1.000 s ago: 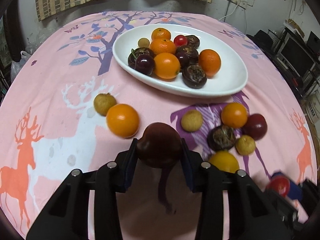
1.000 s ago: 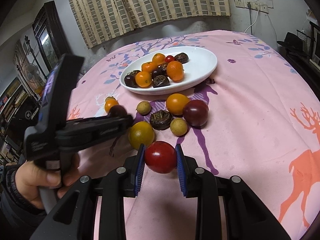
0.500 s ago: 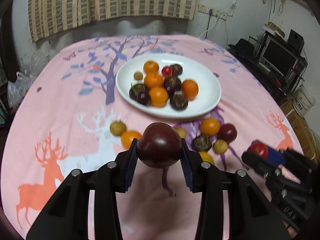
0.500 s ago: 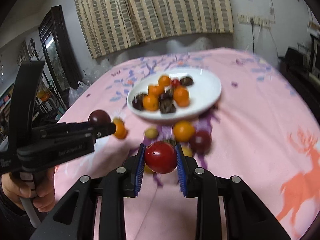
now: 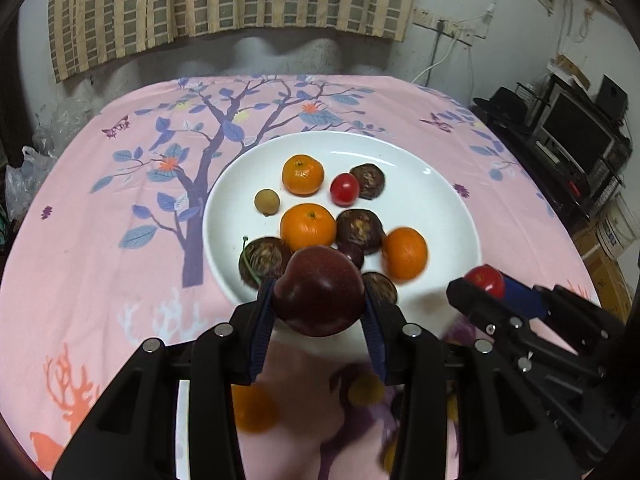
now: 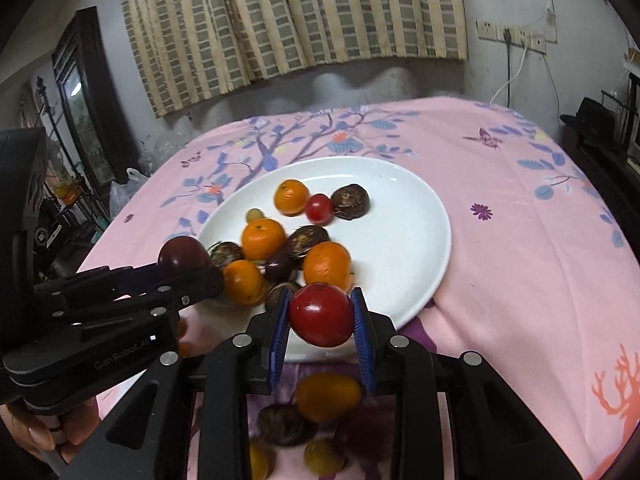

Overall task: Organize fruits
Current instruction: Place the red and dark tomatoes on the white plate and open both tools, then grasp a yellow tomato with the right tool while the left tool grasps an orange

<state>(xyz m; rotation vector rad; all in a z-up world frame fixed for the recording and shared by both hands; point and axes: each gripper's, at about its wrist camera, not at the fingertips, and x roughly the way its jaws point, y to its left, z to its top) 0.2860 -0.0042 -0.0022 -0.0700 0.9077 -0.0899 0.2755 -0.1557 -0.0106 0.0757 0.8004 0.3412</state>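
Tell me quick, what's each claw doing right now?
Left gripper: closed on a dark red plum.
Right gripper: closed on a red tomato.

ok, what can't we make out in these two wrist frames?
- Loose fruit on the tablecloth: both wrist views, blurred, hidden behind the grippers.
- Plate near rim: left wrist view, covered by the dark plum; right wrist view, by the red tomato.
- Dark plate fruit: type unclear.

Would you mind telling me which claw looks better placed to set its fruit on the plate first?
Probably the right claw: its tomato hangs over the plate's bare near rim. The left claw's plum hovers over the crowded fruit pile, with less free space below.
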